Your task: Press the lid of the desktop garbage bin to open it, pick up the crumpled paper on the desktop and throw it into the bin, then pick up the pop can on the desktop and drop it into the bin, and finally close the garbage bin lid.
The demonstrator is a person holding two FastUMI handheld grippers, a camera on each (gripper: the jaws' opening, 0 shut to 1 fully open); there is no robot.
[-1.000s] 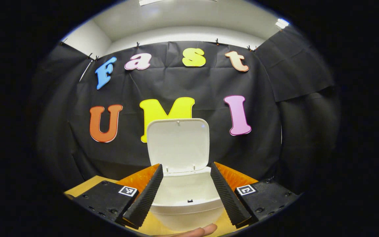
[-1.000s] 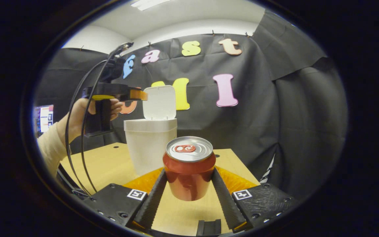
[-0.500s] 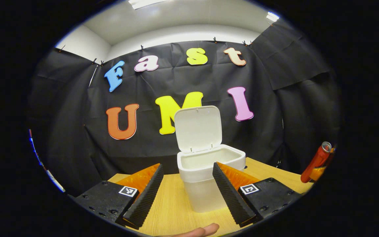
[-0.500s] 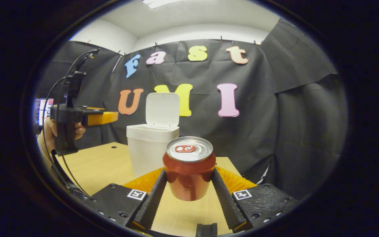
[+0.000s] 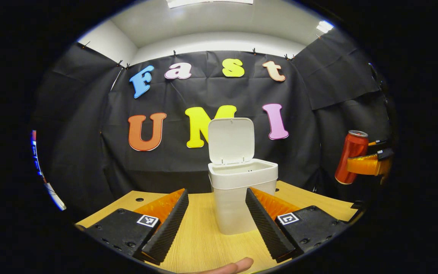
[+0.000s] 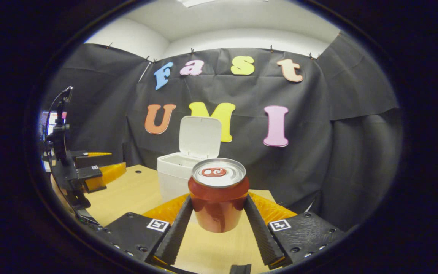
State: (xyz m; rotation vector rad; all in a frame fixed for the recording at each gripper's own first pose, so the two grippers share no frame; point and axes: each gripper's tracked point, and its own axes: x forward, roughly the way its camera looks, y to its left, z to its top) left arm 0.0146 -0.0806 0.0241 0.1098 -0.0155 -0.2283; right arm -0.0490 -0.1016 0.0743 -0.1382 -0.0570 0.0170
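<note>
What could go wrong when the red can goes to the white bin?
The pop can is held in the air between the right gripper jaws; a loose grip might let it fall onto the table. The bin opening looks narrow, so the can might clip the rim or knock the upright lid.

One white garbage bin (image 5: 242,198) with one raised lid (image 5: 230,140), one red pop can (image 6: 218,196), two claws, the left claw (image 5: 216,222) and right claw (image 6: 219,228), one wooden table (image 5: 200,243), one fingertip (image 5: 230,267)
</note>
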